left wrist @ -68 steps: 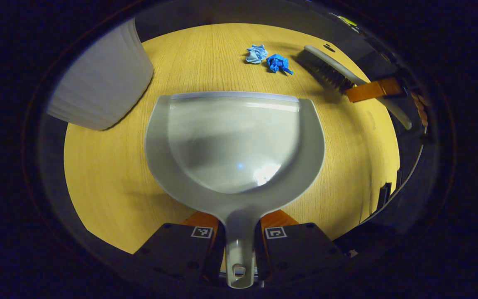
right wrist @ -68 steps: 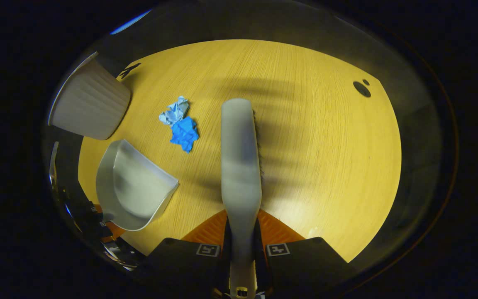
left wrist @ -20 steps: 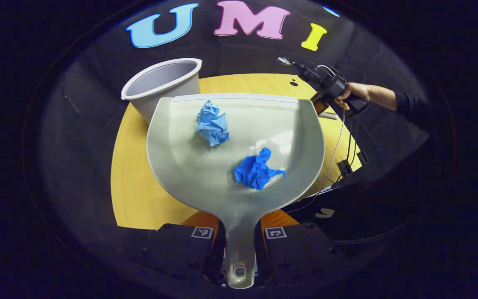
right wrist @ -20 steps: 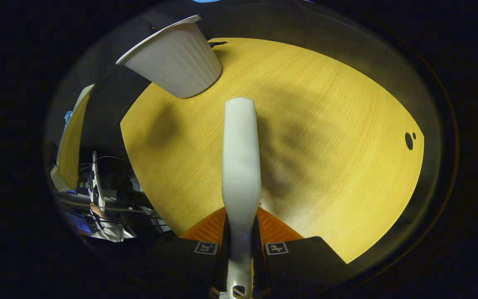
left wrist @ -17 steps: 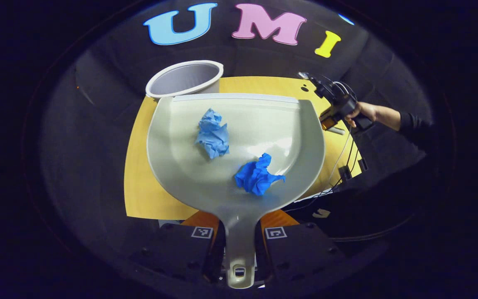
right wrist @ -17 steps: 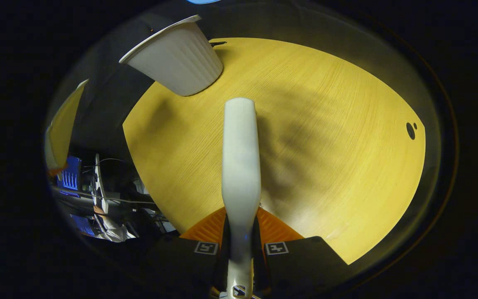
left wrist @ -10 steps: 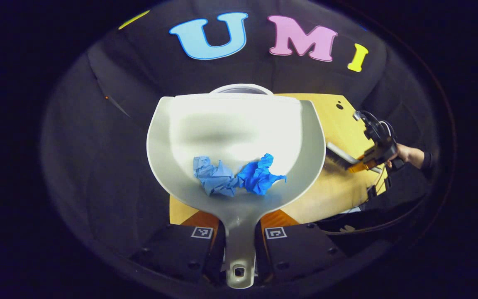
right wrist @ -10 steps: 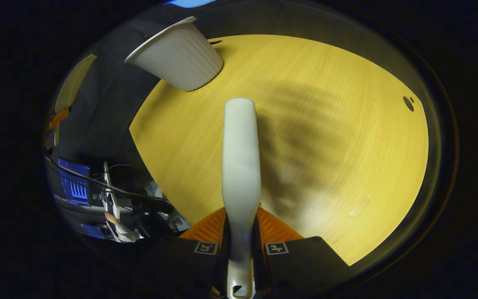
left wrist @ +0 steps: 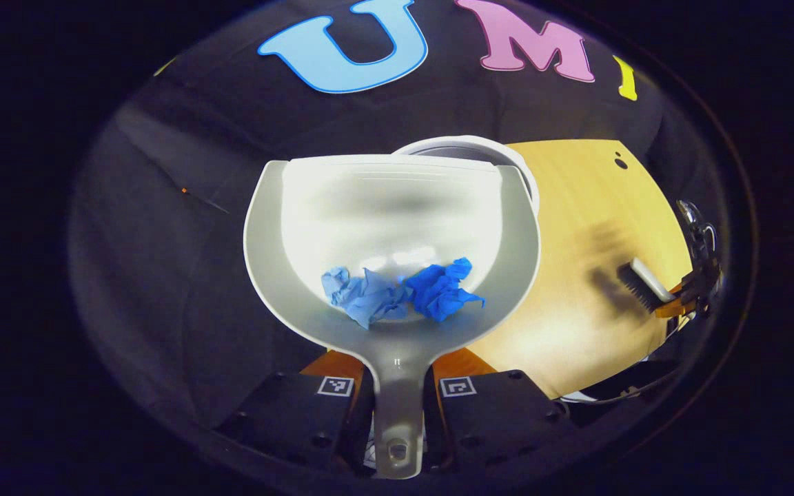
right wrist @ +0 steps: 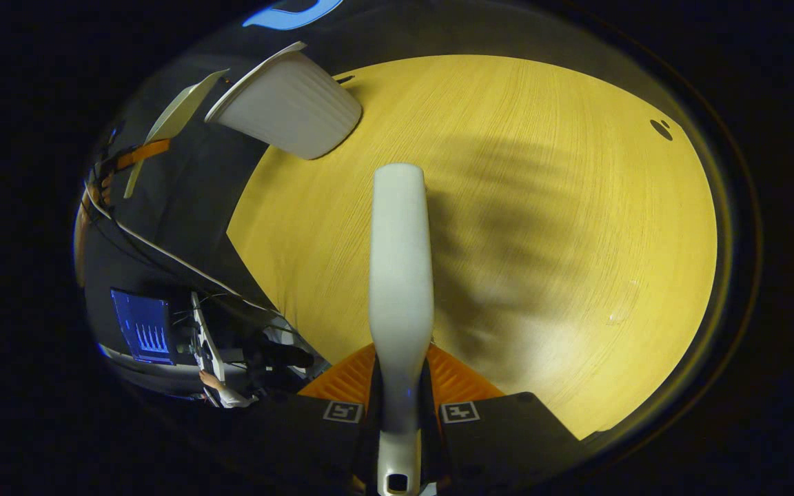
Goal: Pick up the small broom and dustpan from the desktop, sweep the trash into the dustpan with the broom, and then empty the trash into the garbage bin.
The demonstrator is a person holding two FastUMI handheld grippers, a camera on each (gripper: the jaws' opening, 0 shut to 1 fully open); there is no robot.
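Now left tongs [left wrist: 397, 386] clamp pale dustpan [left wrist: 391, 207]; right tongs [right wrist: 400, 406] clamp broom [right wrist: 400, 269].

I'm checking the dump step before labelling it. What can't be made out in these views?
- Left gripper view: the bin's inside and most of its rim, hidden behind the dustpan.
- Left gripper view: the right gripper, small and dark at the edge.
- Right gripper view: the broom's bristles, hidden under its back.
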